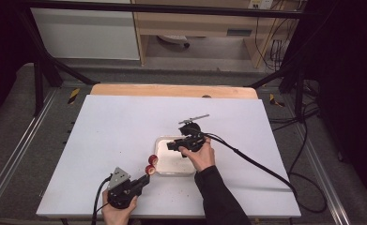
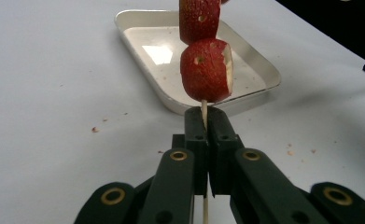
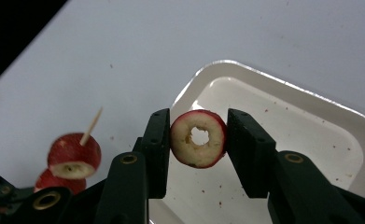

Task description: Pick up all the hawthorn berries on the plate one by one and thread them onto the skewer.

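Observation:
My left gripper (image 2: 205, 114) is shut on a thin wooden skewer (image 2: 203, 106) that carries two red fruit pieces, a lower one (image 2: 206, 70) and an upper one (image 2: 199, 18). In the high view this gripper (image 1: 145, 179) is near the table's front edge, with the fruit pieces (image 1: 151, 165) just left of a white tray (image 1: 169, 163). My right gripper (image 3: 198, 140) is shut on a cored red fruit ring (image 3: 185, 150), its hole facing the camera, above the tray's (image 3: 283, 121) left corner. The skewered fruit (image 3: 73, 156) stands to its left, the skewer tip (image 3: 92, 123) poking out bare.
The white tray (image 2: 138, 39) holds only crumbs. Small crumbs lie scattered on the white table (image 1: 125, 131). A small grey tool (image 1: 194, 118) lies behind the tray. Cables trail from both grippers toward the front and right edges.

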Demonstrator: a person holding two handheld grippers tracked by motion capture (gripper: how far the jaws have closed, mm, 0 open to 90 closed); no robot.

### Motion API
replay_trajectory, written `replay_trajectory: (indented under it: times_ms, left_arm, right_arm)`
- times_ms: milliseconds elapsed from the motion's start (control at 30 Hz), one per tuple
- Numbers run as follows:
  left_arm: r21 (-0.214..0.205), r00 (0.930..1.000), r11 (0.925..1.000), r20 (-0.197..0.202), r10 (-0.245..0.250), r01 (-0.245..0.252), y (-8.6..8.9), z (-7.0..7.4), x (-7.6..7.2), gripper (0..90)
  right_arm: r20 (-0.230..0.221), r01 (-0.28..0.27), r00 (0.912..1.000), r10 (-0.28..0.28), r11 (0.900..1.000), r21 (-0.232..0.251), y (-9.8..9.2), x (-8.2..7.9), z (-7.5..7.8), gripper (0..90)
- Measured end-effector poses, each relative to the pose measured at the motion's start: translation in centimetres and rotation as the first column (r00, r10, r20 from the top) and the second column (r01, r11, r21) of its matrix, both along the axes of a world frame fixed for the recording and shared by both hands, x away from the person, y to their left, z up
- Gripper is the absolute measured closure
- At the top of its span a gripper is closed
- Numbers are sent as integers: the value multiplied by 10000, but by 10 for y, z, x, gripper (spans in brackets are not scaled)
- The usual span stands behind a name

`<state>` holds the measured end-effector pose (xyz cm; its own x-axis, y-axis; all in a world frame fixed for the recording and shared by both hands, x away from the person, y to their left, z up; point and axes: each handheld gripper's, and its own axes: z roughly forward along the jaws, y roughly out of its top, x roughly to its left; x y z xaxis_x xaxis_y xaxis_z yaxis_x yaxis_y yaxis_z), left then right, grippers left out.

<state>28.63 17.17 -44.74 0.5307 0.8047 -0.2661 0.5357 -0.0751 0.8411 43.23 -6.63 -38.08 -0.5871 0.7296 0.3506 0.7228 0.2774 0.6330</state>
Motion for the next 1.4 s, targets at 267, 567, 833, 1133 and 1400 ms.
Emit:
replay_trajectory:
  times_ms: [267,567,833,1133,1400]
  left_arm:
    - [-440,9998,9990,214,-29,38,-23,4,-6,880]
    - [-716,9991,9974,419,-53,83,-49,9,-10,880]
    - [-784,9988,9969,479,19,18,-56,10,-8,880]
    - [-864,9984,9962,540,140,-92,-56,10,-7,881]
    - [-842,9986,9964,507,143,-100,-56,9,-6,881]
  right_arm:
    - [858,856,9898,-1138,9559,2808,-26,-17,-1,614]
    - [1723,1414,9468,-2718,8323,5360,-42,-37,-15,614]
    - [1923,1266,9392,-2845,8075,5761,-40,-45,-16,615]
    - [1811,1221,9444,-2746,8038,5822,-38,-47,-19,615]
    - [1797,1167,9465,-2679,8037,5835,-38,-47,-20,615]
